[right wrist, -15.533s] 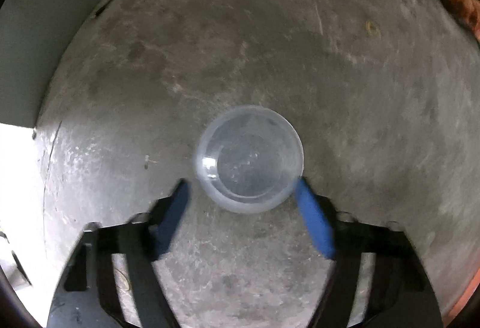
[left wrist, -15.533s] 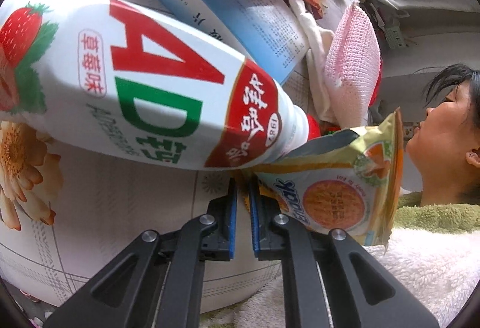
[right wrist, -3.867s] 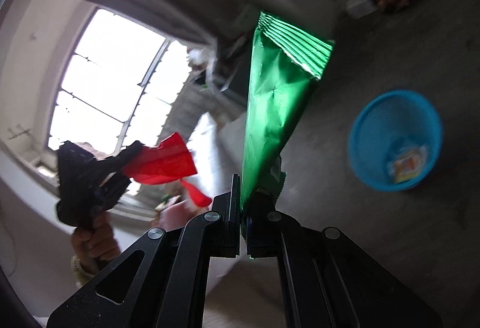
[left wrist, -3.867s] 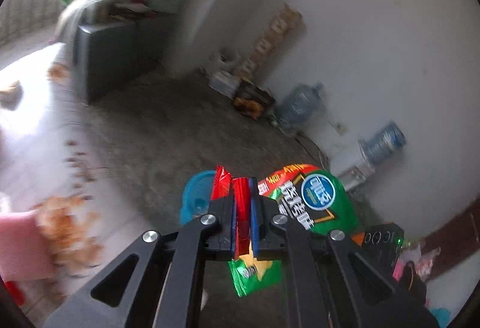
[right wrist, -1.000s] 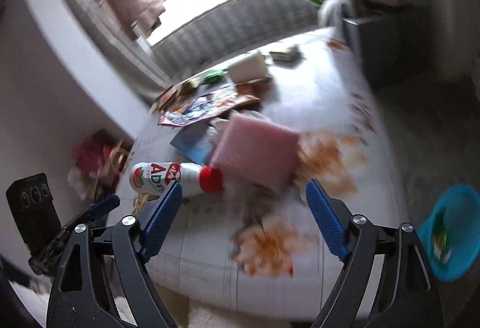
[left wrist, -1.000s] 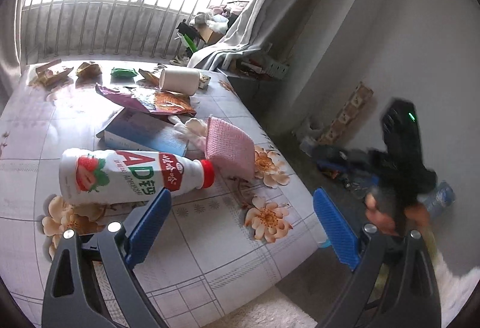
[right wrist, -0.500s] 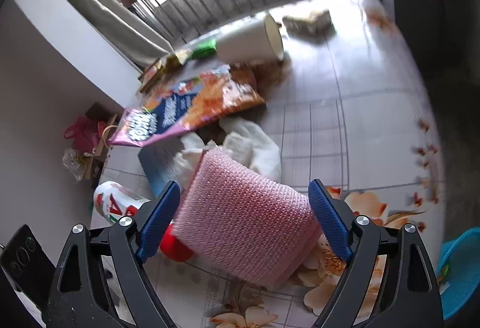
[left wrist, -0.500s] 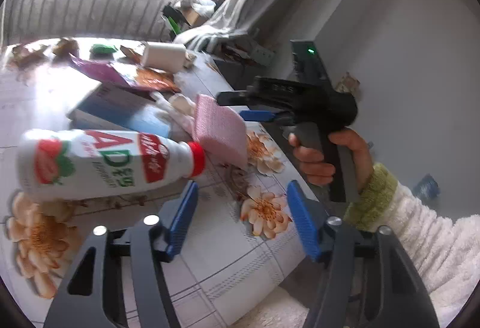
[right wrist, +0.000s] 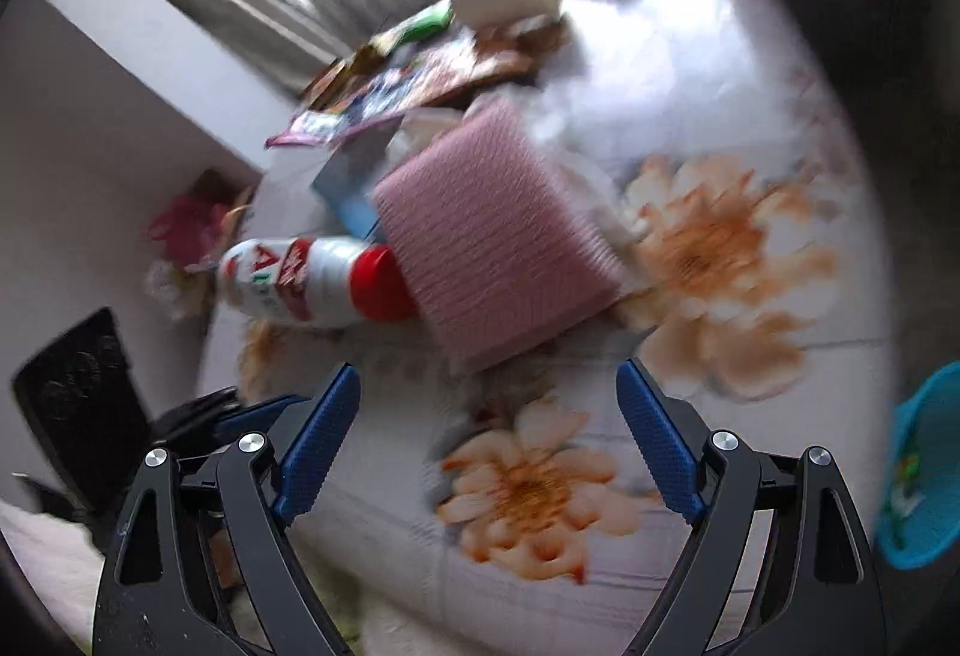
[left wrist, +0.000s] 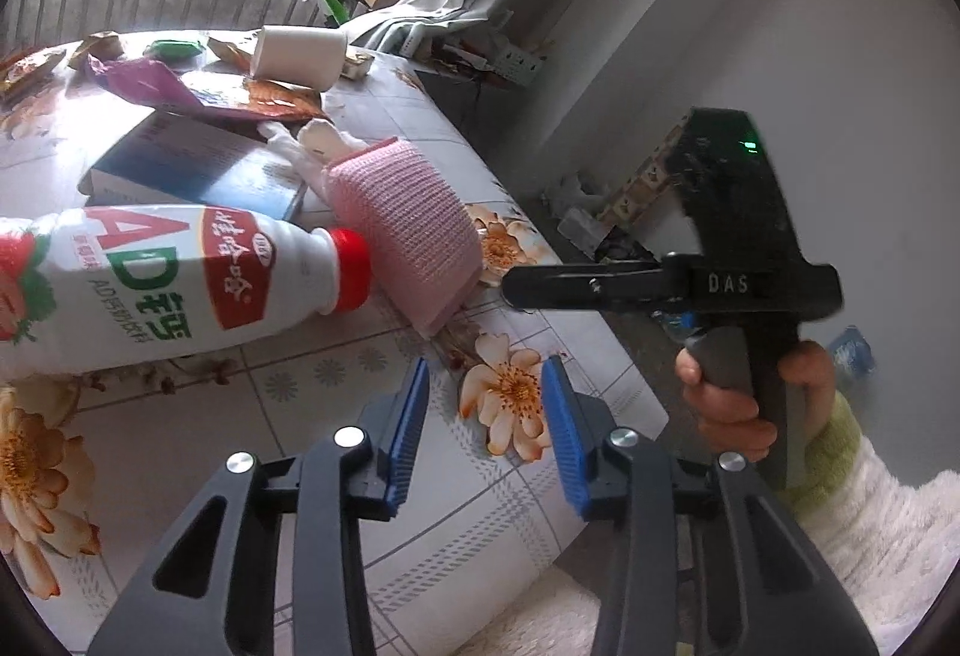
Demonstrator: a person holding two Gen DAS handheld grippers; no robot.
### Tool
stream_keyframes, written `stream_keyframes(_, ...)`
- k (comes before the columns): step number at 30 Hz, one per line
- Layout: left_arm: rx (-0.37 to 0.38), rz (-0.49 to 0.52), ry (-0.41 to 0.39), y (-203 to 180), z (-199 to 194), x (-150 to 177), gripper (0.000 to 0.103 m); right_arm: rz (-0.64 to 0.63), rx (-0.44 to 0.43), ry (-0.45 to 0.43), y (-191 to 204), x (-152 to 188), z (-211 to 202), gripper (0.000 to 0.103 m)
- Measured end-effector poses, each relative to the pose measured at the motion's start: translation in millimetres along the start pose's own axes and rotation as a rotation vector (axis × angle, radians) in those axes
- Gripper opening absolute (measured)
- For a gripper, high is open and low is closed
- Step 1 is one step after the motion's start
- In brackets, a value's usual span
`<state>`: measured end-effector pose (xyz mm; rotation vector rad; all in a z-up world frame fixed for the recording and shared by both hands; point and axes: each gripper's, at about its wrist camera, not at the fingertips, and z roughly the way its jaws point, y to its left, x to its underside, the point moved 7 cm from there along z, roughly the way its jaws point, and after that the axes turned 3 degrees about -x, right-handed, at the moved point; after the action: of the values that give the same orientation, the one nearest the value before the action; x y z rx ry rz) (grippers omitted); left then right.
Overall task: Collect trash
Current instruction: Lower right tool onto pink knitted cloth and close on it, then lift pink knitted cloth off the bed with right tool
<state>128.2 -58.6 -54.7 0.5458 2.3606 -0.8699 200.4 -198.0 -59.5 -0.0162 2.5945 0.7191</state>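
Blue rubber showing on both claws, each standing apart and clamping nothing. Hovering the left gripper (left wrist: pixel 486 404) low over the flowered tablecloth (left wrist: pixel 300 416), with a printed blossom lying between the pads. Hanging the right gripper (right wrist: pixel 487 416) over the same near edge of the table, spread wider, its view badly smeared.

Looking just beyond the left pads: finding the milk-drink bottle (left wrist: pixel 150 278) lying on its side on the cloth, red cap (left wrist: pixel 351 269) pointing right and touching the pink knitted cloth (left wrist: pixel 408 230). Judging it the nearest piece of trash. Expecting smooth, stiff plastic, round and ready to roll away under a sideways nudge; not telling from here whether full or empty, so allowing for weight. Favouring a hold at the narrow neck just behind the cap, where the shoulder and cap should be stopping any slip, rather than across the wide slick body.

Moving farther back: seeing a book (left wrist: pixel 198 164) behind the bottle, then a purple snack wrapper (left wrist: pixel 156 86) lying partly on it, a white roll (left wrist: pixel 297 50) and a green wrapper (left wrist: pixel 174 48) near the far edge. Expecting the wrappers to be light, limp and crinkly, best pinched by a free edge.

Catching the blue bin (right wrist: pixel 918 464) down on the floor, off the table's right side.
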Motion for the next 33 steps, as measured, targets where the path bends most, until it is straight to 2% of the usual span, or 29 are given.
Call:
stream_keyframes(4,-0.042,-0.004,-0.011,4,-9,-2,0.038,-0.090,0.079,-0.096,16,-20,-4,0.088)
stream_keyframes(7,-0.074,-0.008,-0.025,8,-17,-5,0.038,-0.170,0.146,-0.121,21,-33,5,0.088)
stream_keyframes(9,-0.099,-0.009,-0.038,12,-22,-6,0.038,-0.237,0.188,-0.112,25,-37,14,0.088)
stream_keyframes(13,-0.129,-0.015,-0.043,18,-26,-8,0.038,-0.289,0.194,-0.071,23,-36,26,0.088)
stream_keyframes(16,-0.124,-0.026,-0.021,20,-19,-7,0.038,-0.300,0.202,-0.074,22,-33,30,0.088)
stream_keyframes(19,-0.105,-0.027,-0.002,12,-10,-6,0.039,-0.256,0.164,-0.110,17,-38,22,0.088)
stream_keyframes(22,-0.101,-0.019,-0.004,3,6,-12,0.051,-0.134,0.067,-0.141,-1,-47,10,0.085)
stream_keyframes(27,-0.091,-0.036,-0.005,-8,35,-18,0.058,0.073,-0.106,-0.135,-31,-52,1,0.060)
stream_keyframes(30,-0.124,-0.056,-0.006,-5,49,-21,0.058,0.114,-0.201,-0.115,-32,-49,3,0.047)
stream_keyframes(33,-0.163,-0.073,-0.008,-1,61,-24,0.058,0.119,-0.242,-0.092,-29,-48,10,0.035)
